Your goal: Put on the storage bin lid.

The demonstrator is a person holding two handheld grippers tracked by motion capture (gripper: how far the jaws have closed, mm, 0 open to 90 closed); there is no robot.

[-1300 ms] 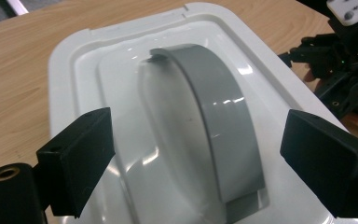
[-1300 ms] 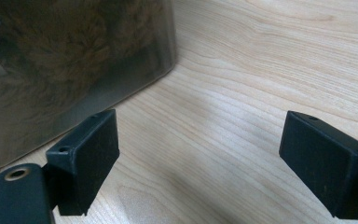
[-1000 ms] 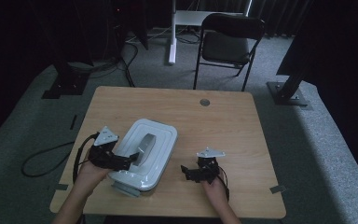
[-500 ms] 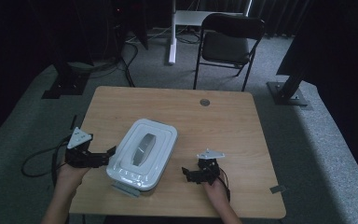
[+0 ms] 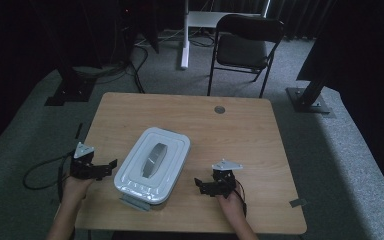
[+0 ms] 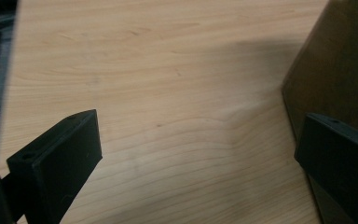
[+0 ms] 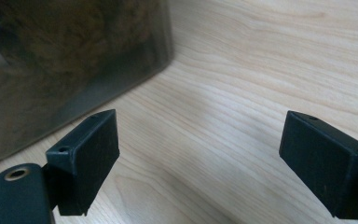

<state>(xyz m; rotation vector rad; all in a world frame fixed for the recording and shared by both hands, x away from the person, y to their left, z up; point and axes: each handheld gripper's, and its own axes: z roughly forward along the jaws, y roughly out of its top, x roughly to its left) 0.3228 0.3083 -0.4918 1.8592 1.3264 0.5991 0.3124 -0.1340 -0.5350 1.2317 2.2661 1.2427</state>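
On the pale wooden worktop (image 5: 230, 130), seen from the high view, a white rectangular plastic storage box with a grey handle in its lid (image 5: 152, 162) sits slightly askew, toward the person's side. The left gripper (image 5: 111, 165) rests just beside the box's left flank, and the right gripper (image 5: 198, 183) sits near its right front corner; neither touches it. A black folding chair (image 5: 245, 42) stands on the grey carpet beyond the far edge.

In the left gripper view, the jaws stand wide apart over bare wood grain, with the box's dark translucent wall (image 6: 335, 70) rising at the right, close to one jaw.

In the right gripper view, the jaws are likewise spread with nothing between them, and the box's smoky side wall (image 7: 70, 60) fills the upper left, near but clear of the nearer jaw.

As I judge it, the lid looks seated and the latches are yet to be worked: both grippers flank the box, so the handling itself is still to do.
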